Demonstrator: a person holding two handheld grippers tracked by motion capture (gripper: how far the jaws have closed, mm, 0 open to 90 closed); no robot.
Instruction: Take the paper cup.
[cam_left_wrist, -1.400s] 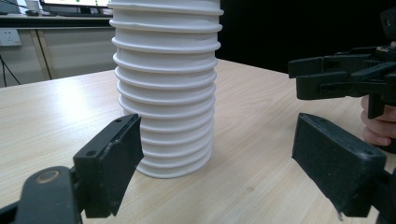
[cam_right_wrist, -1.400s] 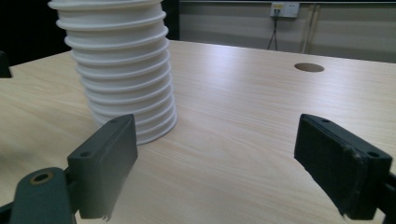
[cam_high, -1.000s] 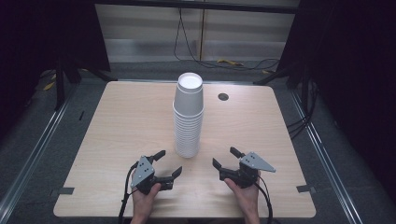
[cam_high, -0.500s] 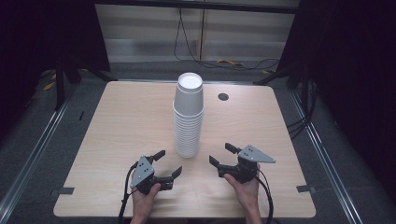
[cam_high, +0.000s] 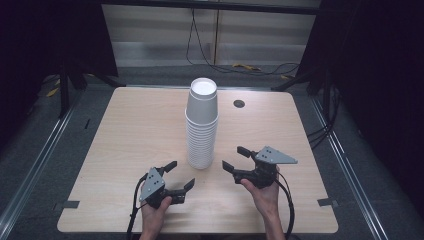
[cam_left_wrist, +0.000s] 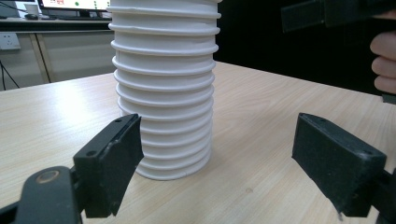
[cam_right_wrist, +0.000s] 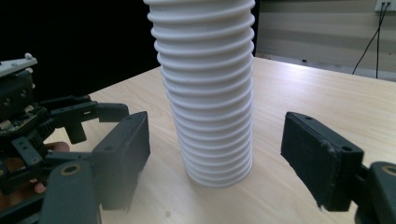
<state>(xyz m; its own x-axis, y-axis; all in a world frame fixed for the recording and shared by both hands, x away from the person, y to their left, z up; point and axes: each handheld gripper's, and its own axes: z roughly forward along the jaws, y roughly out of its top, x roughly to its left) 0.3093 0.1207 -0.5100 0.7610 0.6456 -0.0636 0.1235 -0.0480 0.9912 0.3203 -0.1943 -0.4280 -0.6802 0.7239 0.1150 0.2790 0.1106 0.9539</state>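
Observation:
A tall stack of white paper cups (cam_high: 202, 125) stands upside down near the middle of the wooden table (cam_high: 130, 130). My left gripper (cam_high: 179, 175) rests near the front edge, left of the stack, open and empty. My right gripper (cam_high: 235, 157) hovers just right of the stack's base, open, aimed at it. In the left gripper view the cup stack (cam_left_wrist: 164, 88) rises behind the left jaw, with the gripper (cam_left_wrist: 224, 163) wide open. Between the spread jaws of my right gripper (cam_right_wrist: 215, 163) in its own view stands the stack (cam_right_wrist: 208, 88), a little ahead of them.
A small dark round hole (cam_high: 239, 104) sits in the table behind the stack on the right. Cables (cam_high: 210, 60) run along the floor beyond the far edge. Dark frames and rails flank both sides of the table.
My right gripper has moved left and slightly forward toward the base of the cup stack. The left gripper has stayed where it was.

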